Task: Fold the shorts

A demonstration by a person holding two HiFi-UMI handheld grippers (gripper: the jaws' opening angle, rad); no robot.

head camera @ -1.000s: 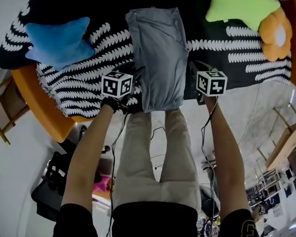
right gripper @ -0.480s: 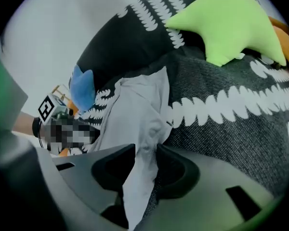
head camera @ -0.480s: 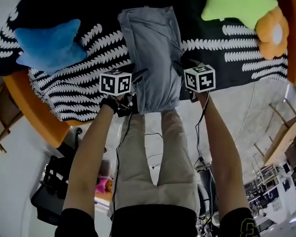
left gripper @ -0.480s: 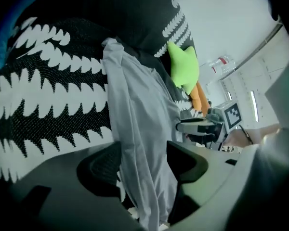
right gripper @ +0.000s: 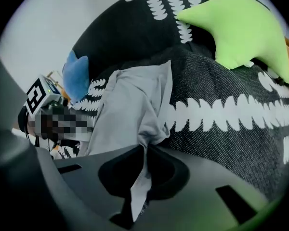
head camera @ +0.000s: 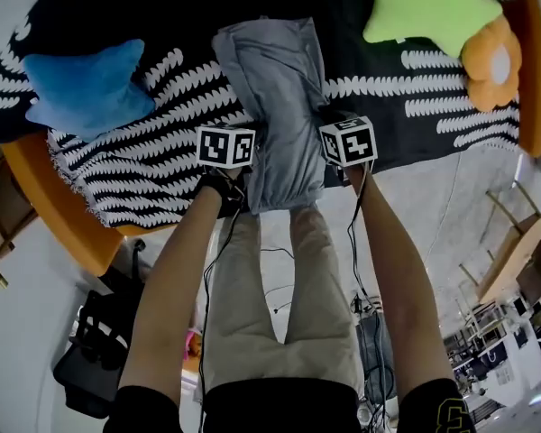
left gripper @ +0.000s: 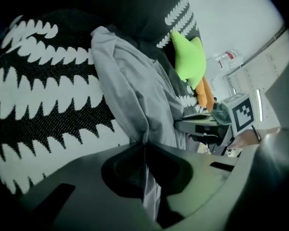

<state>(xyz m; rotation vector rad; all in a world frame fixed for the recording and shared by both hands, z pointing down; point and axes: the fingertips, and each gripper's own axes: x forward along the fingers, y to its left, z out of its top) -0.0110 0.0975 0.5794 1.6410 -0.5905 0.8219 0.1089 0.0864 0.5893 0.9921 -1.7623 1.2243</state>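
Grey shorts (head camera: 275, 97) lie lengthwise on a black and white patterned blanket (head camera: 135, 156), their near end hanging over the front edge. My left gripper (head camera: 252, 140) is at the shorts' left side and my right gripper (head camera: 321, 133) at their right side. Both jaws have just closed, and each pinches a fold of the grey fabric. In the left gripper view the cloth (left gripper: 135, 95) runs down into the shut left gripper (left gripper: 144, 147). The right gripper view shows a bunched edge of the shorts (right gripper: 135, 109) caught in the right gripper (right gripper: 145, 150).
A blue star cushion (head camera: 86, 84) lies left of the shorts. A green star cushion (head camera: 424, 7) and an orange flower cushion (head camera: 496, 61) lie at the back right. The orange seat edge (head camera: 59, 219) curves below the blanket. The person's legs (head camera: 288, 296) stand against the front.
Both grippers have moved inward onto the shorts' sides and shut on the fabric. The right one moved further left, and the cloth edges are now bunched.
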